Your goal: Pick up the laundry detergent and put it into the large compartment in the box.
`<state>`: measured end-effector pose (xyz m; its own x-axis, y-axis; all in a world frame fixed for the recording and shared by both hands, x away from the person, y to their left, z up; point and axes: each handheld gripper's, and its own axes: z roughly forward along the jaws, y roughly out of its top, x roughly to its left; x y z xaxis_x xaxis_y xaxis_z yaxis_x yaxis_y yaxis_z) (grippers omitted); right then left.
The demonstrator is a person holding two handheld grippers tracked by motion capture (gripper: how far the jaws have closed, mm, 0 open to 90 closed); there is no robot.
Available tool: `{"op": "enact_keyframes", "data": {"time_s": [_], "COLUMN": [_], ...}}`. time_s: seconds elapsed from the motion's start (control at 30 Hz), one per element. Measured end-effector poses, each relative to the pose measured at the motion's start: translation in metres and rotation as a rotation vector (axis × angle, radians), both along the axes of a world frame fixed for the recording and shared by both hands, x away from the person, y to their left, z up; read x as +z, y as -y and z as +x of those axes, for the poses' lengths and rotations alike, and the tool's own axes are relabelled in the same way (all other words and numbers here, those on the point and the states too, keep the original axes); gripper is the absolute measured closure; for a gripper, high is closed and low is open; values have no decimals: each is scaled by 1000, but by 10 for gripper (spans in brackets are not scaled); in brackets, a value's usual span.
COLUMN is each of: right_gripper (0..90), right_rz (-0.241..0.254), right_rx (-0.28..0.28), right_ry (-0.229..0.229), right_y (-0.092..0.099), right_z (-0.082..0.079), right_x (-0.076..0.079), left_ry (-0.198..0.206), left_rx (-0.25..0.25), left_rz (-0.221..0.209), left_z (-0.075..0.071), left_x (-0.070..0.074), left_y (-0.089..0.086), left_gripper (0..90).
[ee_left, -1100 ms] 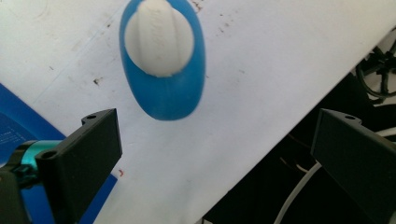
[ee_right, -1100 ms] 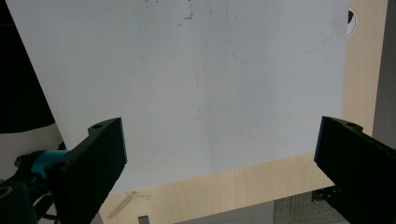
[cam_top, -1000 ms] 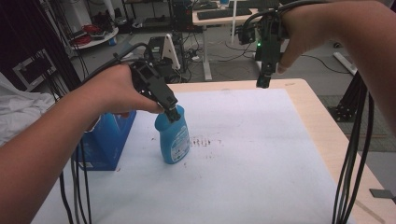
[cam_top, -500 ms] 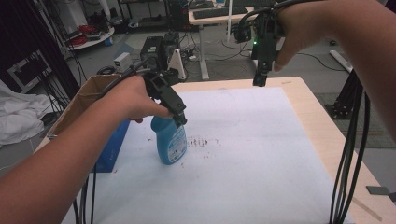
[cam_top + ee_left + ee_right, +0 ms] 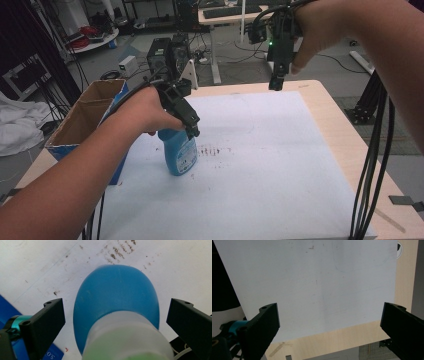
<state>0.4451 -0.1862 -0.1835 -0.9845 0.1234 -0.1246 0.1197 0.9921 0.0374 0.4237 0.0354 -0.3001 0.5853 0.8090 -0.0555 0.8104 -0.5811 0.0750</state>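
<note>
The left tongs (image 5: 113,322) hang spread wide straight over the blue bottle (image 5: 116,305), one jaw to each side of its neck, not touching. It stands upright on the bench (image 5: 280,165) beside a cardboard box (image 5: 82,122); I can't see inside. The right tongs (image 5: 276,85), also spread, hover well apart.

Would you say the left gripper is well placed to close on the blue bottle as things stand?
Probably yes: the left gripper is open with its jaws on either side of the blue bottle, and nothing sits between them.
</note>
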Motion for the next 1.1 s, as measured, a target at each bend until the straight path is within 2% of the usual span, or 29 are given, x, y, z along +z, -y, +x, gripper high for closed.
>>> {"op": "enact_keyframes", "data": {"time_s": [0.27, 0.3, 0.33, 0.73, 1.1], "right_gripper": [14, 14, 14, 14, 14], "right_rz": [4, 4, 0, 6, 0], "right_rx": [-1, 0, -2, -3, -1], "right_ry": [0, 0, -3, -1, -4], "right_y": [2, 2, 2, 3, 1], "right_z": [1, 1, 1, 2, 2], "right_x": [-2, -2, -2, -2, -3], "left_ry": [-1, -5, -8, -17, -24], "left_rx": [6, -2, -2, 1, 3], "left_rz": [9, 20, 19, 35, 37], "left_z": [2, 2, 2, 1, 2], "left_x": [-2, -2, -3, -2, -2], "left_y": [0, 0, 0, 1, 0], "left_gripper": [38, 38, 81, 147, 247]}}
